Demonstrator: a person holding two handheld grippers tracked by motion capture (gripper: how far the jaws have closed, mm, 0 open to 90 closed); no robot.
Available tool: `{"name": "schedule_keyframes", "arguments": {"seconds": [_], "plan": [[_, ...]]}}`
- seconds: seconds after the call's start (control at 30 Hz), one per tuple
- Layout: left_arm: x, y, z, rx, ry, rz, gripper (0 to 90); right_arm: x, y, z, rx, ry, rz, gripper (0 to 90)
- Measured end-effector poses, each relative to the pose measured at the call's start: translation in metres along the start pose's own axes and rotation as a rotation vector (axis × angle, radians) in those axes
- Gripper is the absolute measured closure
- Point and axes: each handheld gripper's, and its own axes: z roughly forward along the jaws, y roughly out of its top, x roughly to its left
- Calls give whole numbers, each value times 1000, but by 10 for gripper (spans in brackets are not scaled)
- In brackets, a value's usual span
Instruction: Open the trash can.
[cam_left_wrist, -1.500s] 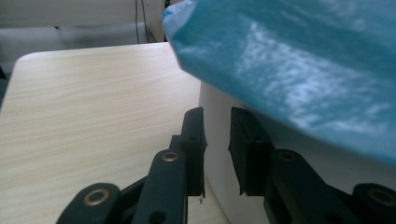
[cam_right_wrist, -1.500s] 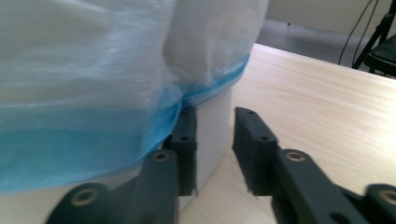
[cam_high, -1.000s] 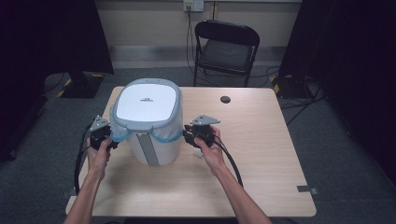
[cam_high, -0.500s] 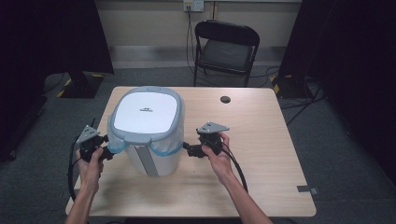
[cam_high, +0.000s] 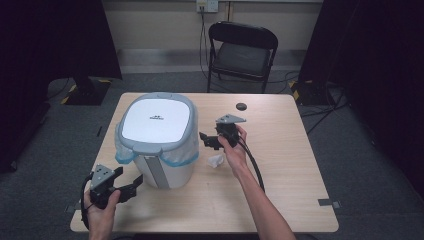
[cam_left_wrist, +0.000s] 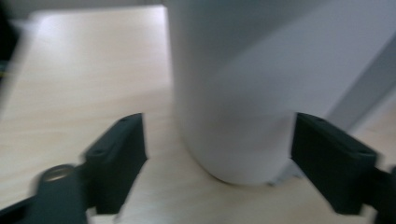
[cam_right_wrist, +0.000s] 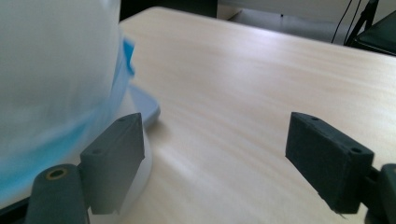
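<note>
A crumpled white scrap (cam_high: 215, 160) lies just right of the bin's foot, and a small black disc (cam_high: 242, 106) sits near the table's (cam_high: 280, 190) far edge. The white bin (cam_high: 159, 137) stands upright (lid up, blue liner under the rim) toward the left edge. My left gripper (cam_high: 131, 187), jaws just opened wide and empty, faces its base from the near-left corner; my right gripper (cam_high: 207, 140) is also spread, holding nothing.

The lidded white bin (cam_high: 159, 142) blocks the table's (cam_high: 280, 195) left-centre, with crumpled paper (cam_high: 216, 160) just beside its right flank. A small black cap (cam_high: 242, 106) sits near the far edge. Bare wood lies open across the right half and the near edge.
</note>
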Motion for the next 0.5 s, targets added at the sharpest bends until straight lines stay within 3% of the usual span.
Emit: {"name": "schedule_keyframes", "arguments": {"seconds": [0.07,0.2,0.23,0.37,0.5], "plan": [[-4,2,1,-24,-40,-26,193,-4,7,7,-31,12,49,155],[-11,6,4,-23,-59,-6,167,-3,17,21,-37,15,60,155],[-13,6,6,-24,-81,-5,169,-1,19,23,-36,22,54,155],[-15,6,12,-2,-62,30,169,4,23,28,-61,39,41,170],[-14,7,12,13,-74,19,159,8,23,25,-67,59,28,271]]}}
